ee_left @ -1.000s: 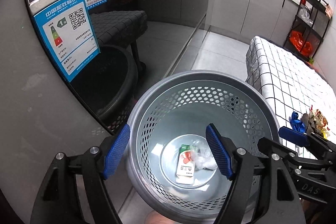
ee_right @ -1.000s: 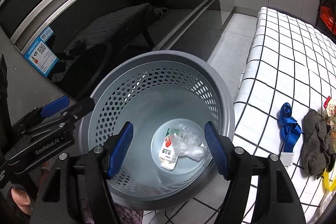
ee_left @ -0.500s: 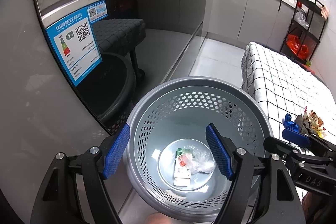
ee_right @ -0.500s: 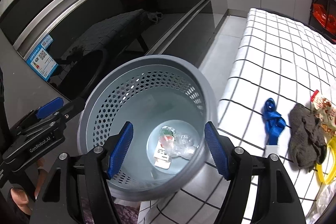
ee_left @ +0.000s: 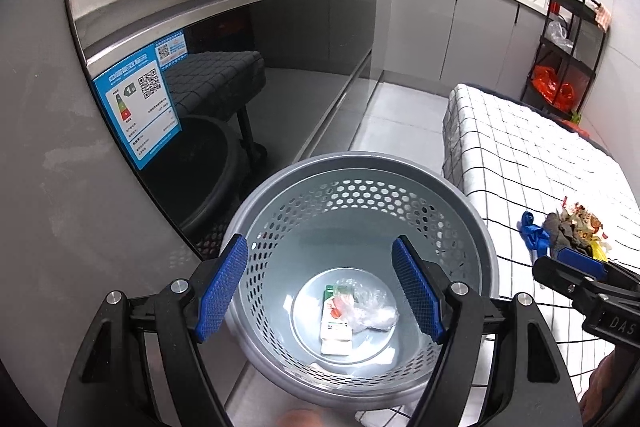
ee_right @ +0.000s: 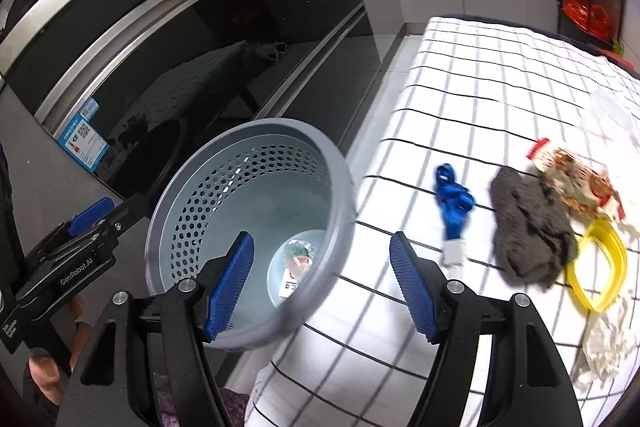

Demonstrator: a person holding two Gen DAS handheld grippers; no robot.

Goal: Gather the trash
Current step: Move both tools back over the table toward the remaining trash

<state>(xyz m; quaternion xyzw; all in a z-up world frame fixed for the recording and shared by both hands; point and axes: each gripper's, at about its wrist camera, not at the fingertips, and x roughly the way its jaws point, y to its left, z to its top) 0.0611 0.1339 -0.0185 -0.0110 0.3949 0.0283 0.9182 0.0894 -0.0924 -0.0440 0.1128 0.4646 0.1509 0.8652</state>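
A grey perforated trash basket (ee_left: 360, 167) stands on the floor beside the table; it also shows in the right wrist view (ee_right: 340, 163). Inside lie a small carton (ee_left: 335, 327) and crumpled clear plastic (ee_left: 372, 311). My left gripper (ee_left: 326, 291) is open and empty above the basket. My right gripper (ee_right: 322, 287) is open and empty, over the basket rim and the table edge. On the checked tablecloth (ee_right: 480, 99) lie a blue strap (ee_right: 454, 205), a dark grey cloth (ee_right: 528, 227), a snack wrapper (ee_right: 576, 179), a yellow ring (ee_right: 600, 267) and white crumpled paper (ee_right: 608, 343).
A black glass oven front (ee_left: 240, 99) with a blue energy label (ee_left: 138, 103) stands left of the basket. Grey cabinets (ee_left: 480, 35) run along the back. A black rack (ee_left: 568, 59) with red bags stands at the far right.
My right gripper has swung right, from over the basket toward the table, and the trash on the cloth has come into fuller view. My left gripper has risen slightly above the basket.
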